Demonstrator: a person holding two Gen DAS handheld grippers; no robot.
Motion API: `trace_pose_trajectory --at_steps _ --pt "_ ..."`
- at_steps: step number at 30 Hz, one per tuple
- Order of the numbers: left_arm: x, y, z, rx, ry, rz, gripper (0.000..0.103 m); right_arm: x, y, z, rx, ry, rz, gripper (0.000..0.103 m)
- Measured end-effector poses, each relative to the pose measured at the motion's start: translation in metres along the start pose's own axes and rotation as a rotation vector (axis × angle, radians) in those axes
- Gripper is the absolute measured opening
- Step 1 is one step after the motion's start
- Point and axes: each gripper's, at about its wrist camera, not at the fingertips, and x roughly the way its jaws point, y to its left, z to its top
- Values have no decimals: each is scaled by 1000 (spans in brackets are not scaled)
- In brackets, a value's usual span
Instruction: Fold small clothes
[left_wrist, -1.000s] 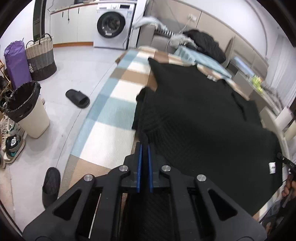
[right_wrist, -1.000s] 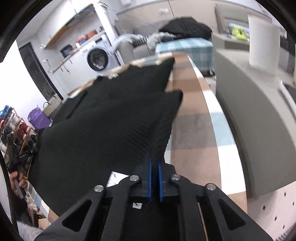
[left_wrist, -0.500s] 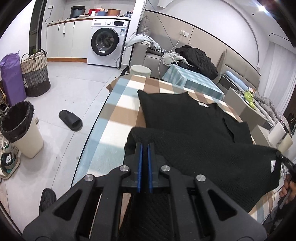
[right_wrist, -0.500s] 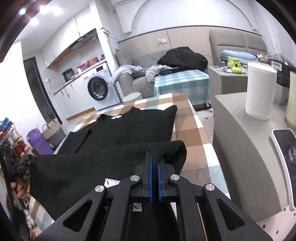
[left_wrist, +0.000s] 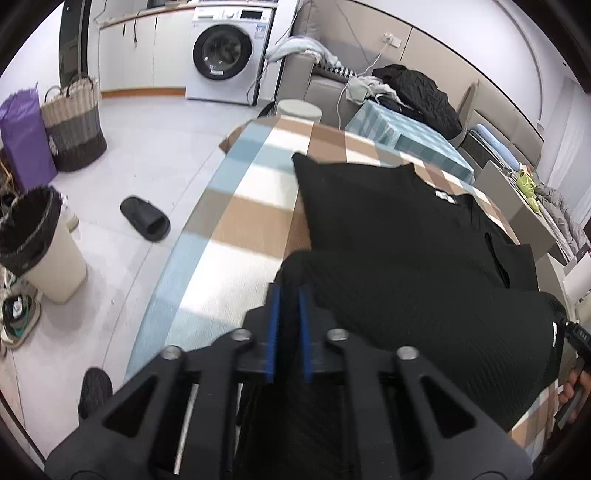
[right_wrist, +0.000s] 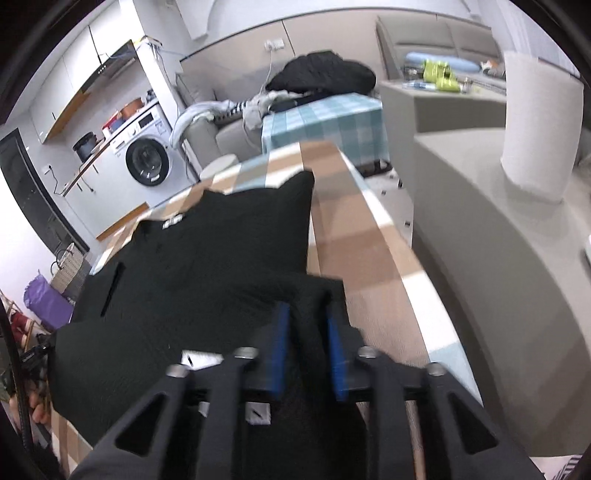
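While the black garment is lying across the checked cloth that is covering the desk, you are pointing both grippers down at its near, folded-over edge. Your left gripper is opening its jaws: the blue pads are standing a narrow way apart, and a corner of the black fabric is sitting in the gap between them, loose rather than pinched as far as the left wrist view shows. Your right gripper is opening too, with its jaws spreading wider, and a fold of the same garment is resting between its blue pads without being pressed. The folded layer is lying over the lower part of the garment, while the collar with its small white label is lying flat farther up the desk, toward the far end. A white tag is showing just under the right gripper. On the floor to the left of the desk, a black slipper is lying near a bin lined with a black bag, with a woven basket and a washing machine beyond. To the right of the desk, a white paper roll is standing upright on a grey surface.
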Motion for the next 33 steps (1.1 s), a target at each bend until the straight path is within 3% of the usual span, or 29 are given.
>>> trace_pose_trajectory --at_steps 2,4,10,14,16,18,20,21,23,33 --pt "5 5 -6 -17 17 -23 58 -4 -10 -6 21 15 41 60" --pt "11 6 -11 -31 34 -68 65 -4 -17 -11 44 44 90 63" --pt "40 -12 -13 17 93 -66 65 15 -9 -11 23 88 157 63" --pt "45 -20 -10 53 88 -51 63 27 5 -6 -15 94 127 63" --pt "48 -21 -9 55 82 -56 55 31 8 -4 -23 89 119 60" --pt "46 -23 -10 71 74 -58 43 33 11 -2 -38 96 108 44" --pt "43 -28 -11 109 64 -60 30 36 13 -2 -58 110 106 35" --pt "41 -30 -12 126 61 -58 28 36 14 -3 -70 106 99 29" --pt "37 -34 -14 158 56 -48 23 35 16 -5 -86 112 95 27" --pt "9 -30 -42 186 41 -29 23 15 14 -26 -91 120 102 25"
